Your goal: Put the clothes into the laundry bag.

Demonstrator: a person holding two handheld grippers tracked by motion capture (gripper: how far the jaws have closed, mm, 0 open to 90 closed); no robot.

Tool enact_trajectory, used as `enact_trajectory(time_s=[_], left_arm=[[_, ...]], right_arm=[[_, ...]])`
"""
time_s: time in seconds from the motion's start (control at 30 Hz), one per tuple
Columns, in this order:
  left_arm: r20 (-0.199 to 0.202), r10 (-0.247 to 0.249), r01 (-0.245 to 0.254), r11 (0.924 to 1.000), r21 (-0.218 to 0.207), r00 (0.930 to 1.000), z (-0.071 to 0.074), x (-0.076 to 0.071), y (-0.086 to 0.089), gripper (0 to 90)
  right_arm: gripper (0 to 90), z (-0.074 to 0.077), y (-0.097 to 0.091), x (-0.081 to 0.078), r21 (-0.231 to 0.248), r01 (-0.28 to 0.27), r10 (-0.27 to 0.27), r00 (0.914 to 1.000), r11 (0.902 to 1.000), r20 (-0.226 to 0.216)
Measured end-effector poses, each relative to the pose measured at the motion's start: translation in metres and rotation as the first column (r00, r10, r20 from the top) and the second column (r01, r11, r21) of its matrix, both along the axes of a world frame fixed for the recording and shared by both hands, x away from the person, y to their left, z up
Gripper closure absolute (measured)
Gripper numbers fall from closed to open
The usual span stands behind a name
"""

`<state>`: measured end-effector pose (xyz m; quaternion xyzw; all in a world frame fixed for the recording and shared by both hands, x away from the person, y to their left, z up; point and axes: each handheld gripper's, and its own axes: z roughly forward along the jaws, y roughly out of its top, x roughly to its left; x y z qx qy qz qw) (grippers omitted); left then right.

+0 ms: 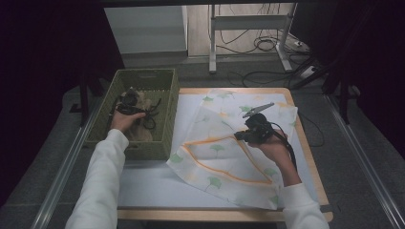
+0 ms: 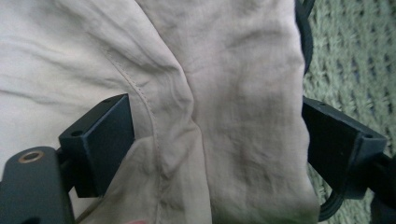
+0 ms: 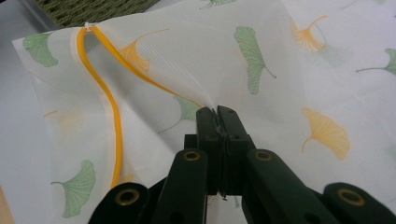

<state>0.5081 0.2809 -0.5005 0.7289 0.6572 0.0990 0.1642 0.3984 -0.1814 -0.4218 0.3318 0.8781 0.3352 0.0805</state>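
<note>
A beige cloth (image 2: pixel 224 70) lies crumpled in a green woven basket (image 1: pixel 143 72) at the table's left. My left gripper (image 2: pixel 215 135) reaches down into the basket (image 2: pixel 355 60), jaws wide apart, a thick fold of the cloth bulging between them. In the high view the left gripper (image 1: pixel 131 102) sits over the cloth (image 1: pixel 141 133). A white mesh bag (image 1: pixel 224 157) printed with green and orange leaves lies spread at the middle and right. My right gripper (image 3: pixel 217 112) is shut on the bag (image 3: pixel 280 56) by its orange zip (image 3: pixel 114 121), holding that edge lifted. In the high view the right gripper (image 1: pixel 237 136) is over the bag's middle.
The bag rests on a white sheet (image 1: pixel 153 181) covering a wooden table (image 1: pixel 313 162). The basket stands half over the table's left edge. Beyond the far edge are a floor with cables (image 1: pixel 267 45) and a metal frame leg (image 1: pixel 212 43).
</note>
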Motion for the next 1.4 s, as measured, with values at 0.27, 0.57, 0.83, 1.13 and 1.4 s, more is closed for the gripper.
enact_trajectory(time_s=[0.27,0.57,0.83,1.13,1.4], left_arm=[[-0.047,0.002,0.001,0.9978,0.066,0.9989,-0.008,0.001,-0.002,14.3],[-0.073,0.013,-0.004,0.9922,0.124,0.9973,-0.012,0.002,-0.003,20.0],[-0.088,0.033,-0.022,0.992,0.125,0.9956,-0.012,0.002,0.0,28.1],[-0.096,0.064,-0.055,0.9939,0.095,0.9933,-0.008,0.002,0.006,39.9],[-0.103,0.073,-0.061,0.9911,0.118,0.992,-0.007,0.002,0.005,47.7]], right_arm=[[88.5,0.001,-0.001,-0.001,0.003,-0.002,0.002,1.0,1.0,0.005],[88.5,0.001,-0.001,-0.001,0.004,0.002,-0.002,1.0,1.0,0.004],[88.4,0.002,-0.002,-0.001,0.006,0.003,-0.003,1.0,1.0,0.007],[88.4,0.002,-0.002,-0.001,0.008,0.001,-0.001,1.0,1.0,0.006],[88.5,0.001,-0.002,-0.001,0.004,-0.001,0.001,1.0,1.0,0.0]])
